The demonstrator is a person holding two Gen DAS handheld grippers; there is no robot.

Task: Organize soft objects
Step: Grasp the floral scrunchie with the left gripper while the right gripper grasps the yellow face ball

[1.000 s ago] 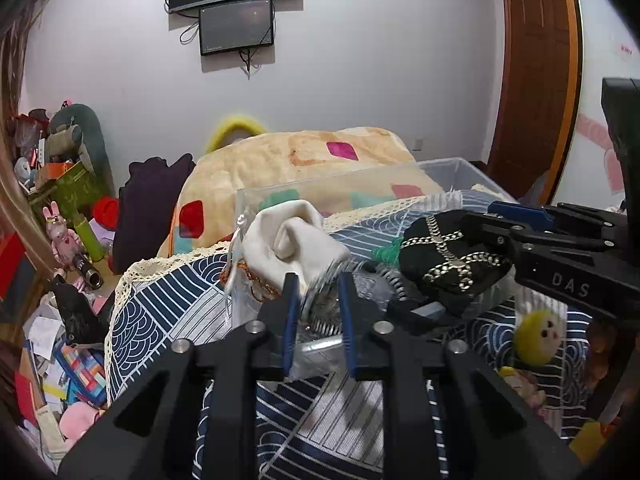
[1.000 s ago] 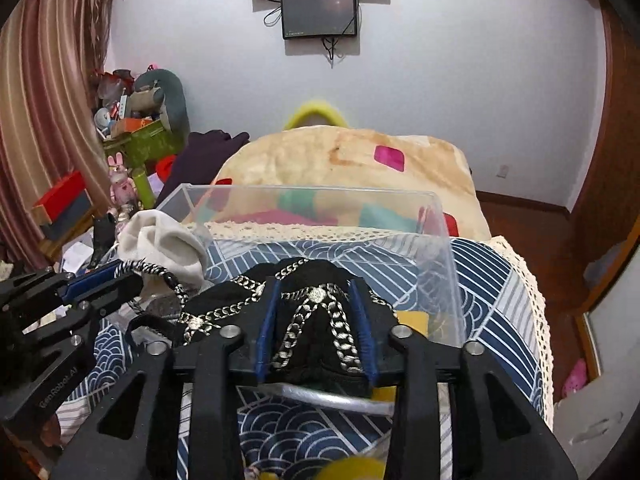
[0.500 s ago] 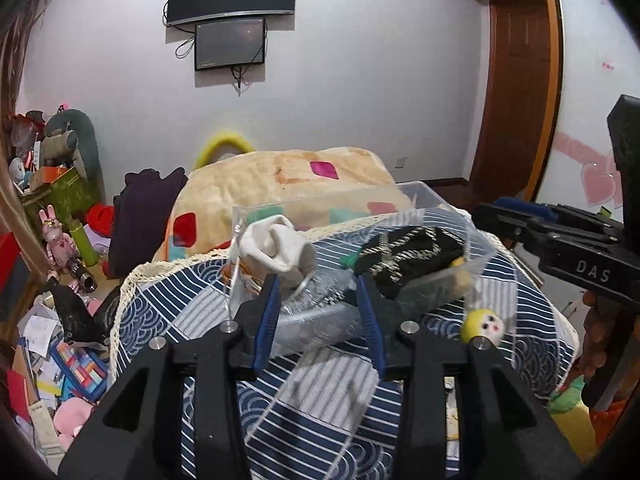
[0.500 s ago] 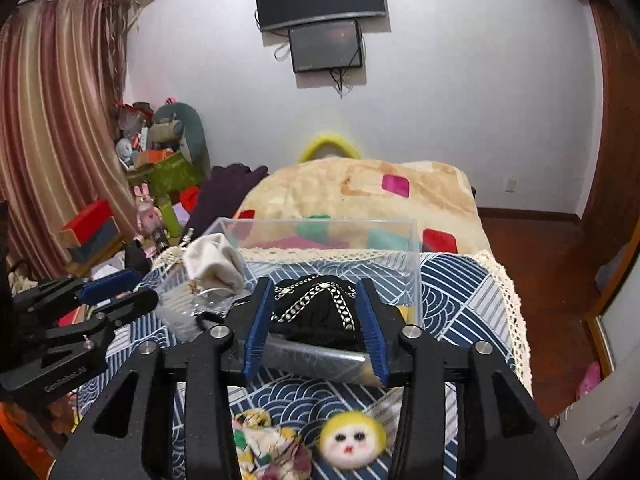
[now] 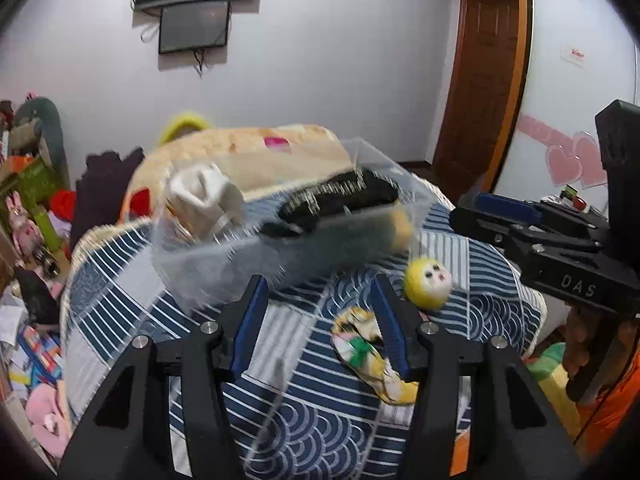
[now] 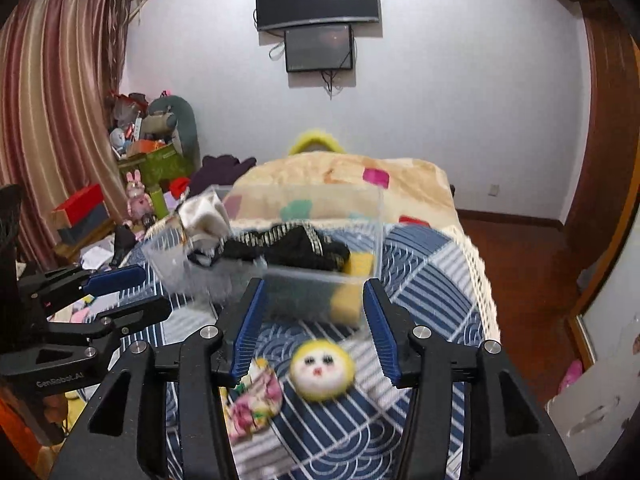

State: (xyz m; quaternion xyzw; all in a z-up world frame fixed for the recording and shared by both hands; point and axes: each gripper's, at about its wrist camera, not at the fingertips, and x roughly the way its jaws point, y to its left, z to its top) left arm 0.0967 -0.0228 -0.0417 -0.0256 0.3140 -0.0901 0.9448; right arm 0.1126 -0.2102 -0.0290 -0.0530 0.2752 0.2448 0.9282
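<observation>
We see the clear plastic bin (image 6: 280, 280), blurred, on the far side of the blue patterned bedspread (image 6: 432, 280), its contents smeared. Our left gripper (image 5: 320, 312) and right gripper (image 6: 312, 320) are both opening with nothing between their jaws; the round yellow doll face (image 6: 322, 368) lies near.

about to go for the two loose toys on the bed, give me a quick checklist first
1. Left gripper fingers empty, opening: ok.
2. Right gripper fingers empty, opening: ok.
3. Clear bin resting on the bed: ok.
4. Yellow face toy outside the bin, uncovered: ok.
5. Floral pouch clear of left fingers: cannot tell, one finger overlaps it.
6. Sharp view of the toys: not ok, blurred.
</observation>
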